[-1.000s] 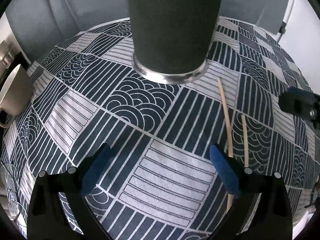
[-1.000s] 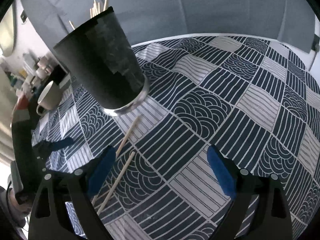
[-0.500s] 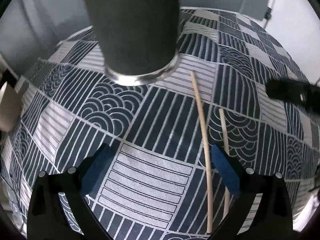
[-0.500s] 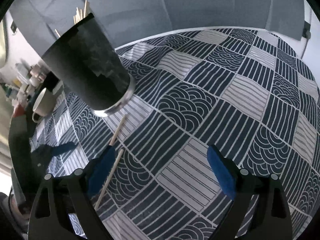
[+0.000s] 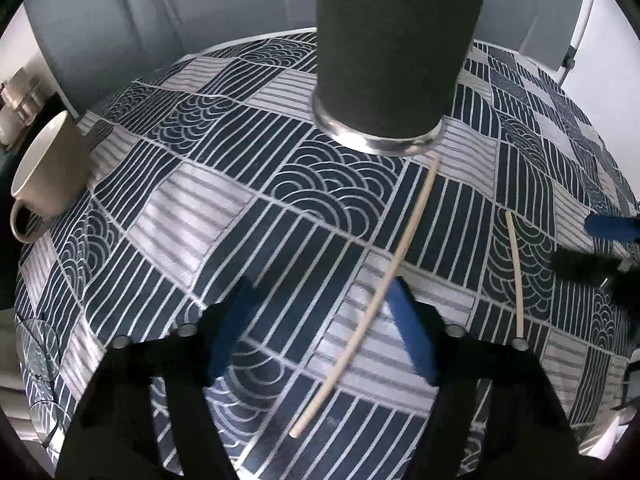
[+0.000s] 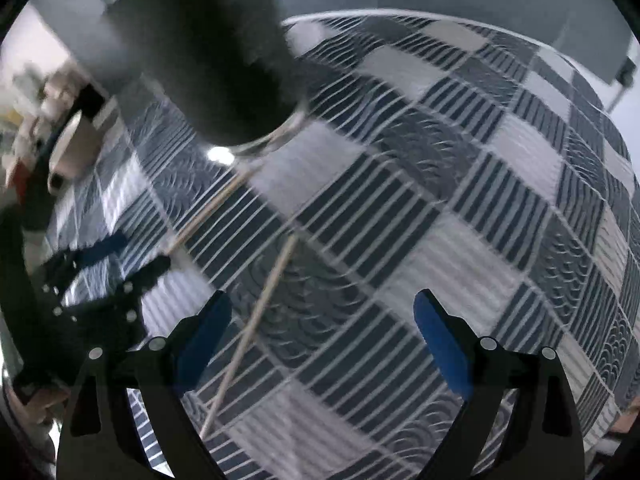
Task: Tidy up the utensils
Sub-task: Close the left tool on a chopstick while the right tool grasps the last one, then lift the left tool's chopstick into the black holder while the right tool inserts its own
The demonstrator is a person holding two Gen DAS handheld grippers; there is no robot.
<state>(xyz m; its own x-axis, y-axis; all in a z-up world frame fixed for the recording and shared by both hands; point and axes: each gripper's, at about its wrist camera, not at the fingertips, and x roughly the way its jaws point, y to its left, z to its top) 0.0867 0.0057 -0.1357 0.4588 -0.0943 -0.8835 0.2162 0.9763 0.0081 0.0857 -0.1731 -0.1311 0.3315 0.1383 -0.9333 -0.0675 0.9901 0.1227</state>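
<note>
While both my grippers hover over the table, I count two loose wooden sticks, one dark cup, one mug. Longer stick (image 5: 394, 268) runs diagonally from just below the dark cup (image 5: 396, 40) down between my left gripper's (image 5: 320, 328) fingers, not pinched; jaws wide apart, holding nothing. Shorter stick (image 5: 516, 276) lies well right of it, apart, roughly parallel.

Right gripper (image 6: 320, 344) also gapes wide, empty, tilted down at the cloth; the shorter stick (image 6: 256, 332) passes just inside its left finger (image 6: 204, 336), contact unclear. View is motion-blurred. Left gripper (image 6: 116, 264) shows at that frame's left edge.

Cup: dark matte cylinder, shiny metal base ring, standing on the tablecloth (image 5: 192, 208). Cloth: navy and white patchwork of stripes and scallop arcs, woven texture. Sticks: thin, pale, round, chopstick-like. Finger pads (image 5: 412, 332): blue, on black frames. Cream ceramic mug (image 5: 44, 176) sits far left at the table edge.
</note>
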